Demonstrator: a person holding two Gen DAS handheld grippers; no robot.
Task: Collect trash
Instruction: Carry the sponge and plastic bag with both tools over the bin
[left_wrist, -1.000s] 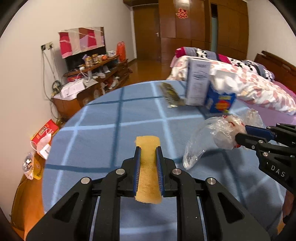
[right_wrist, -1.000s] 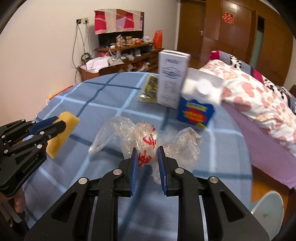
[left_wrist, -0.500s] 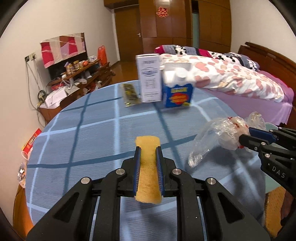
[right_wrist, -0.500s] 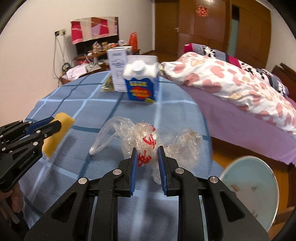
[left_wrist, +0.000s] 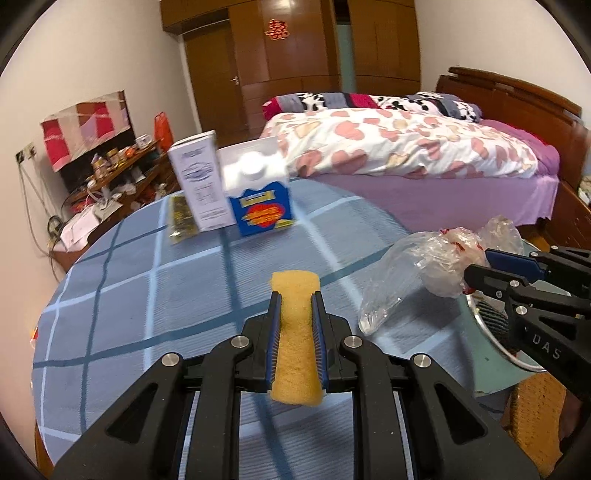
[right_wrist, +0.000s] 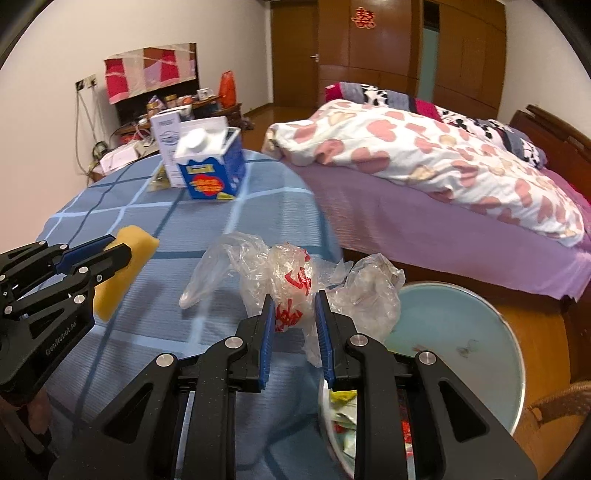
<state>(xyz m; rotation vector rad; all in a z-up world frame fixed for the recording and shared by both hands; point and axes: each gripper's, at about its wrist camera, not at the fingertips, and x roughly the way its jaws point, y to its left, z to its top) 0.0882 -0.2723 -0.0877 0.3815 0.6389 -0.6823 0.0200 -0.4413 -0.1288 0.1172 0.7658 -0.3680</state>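
My left gripper (left_wrist: 295, 295) is shut on a yellow sponge (left_wrist: 296, 354) and holds it above the blue checked tablecloth (left_wrist: 147, 295). It shows at the left of the right wrist view (right_wrist: 118, 251). My right gripper (right_wrist: 293, 295) is shut on a crumpled clear plastic bag with red print (right_wrist: 291, 284), held at the table's right edge above a round bin (right_wrist: 461, 362) with trash inside. The bag also shows in the left wrist view (left_wrist: 424, 266).
A blue milk carton (left_wrist: 260, 210), a white box (left_wrist: 199, 181) and a dark snack packet (left_wrist: 181, 218) stand at the table's far side. A bed with a heart-pattern quilt (left_wrist: 406, 147) lies to the right. A cluttered shelf (left_wrist: 110, 170) stands by the left wall.
Both grippers have swung to the right with their loads. The bin has come into view under the right gripper, and the bag now hangs at the table's right edge.
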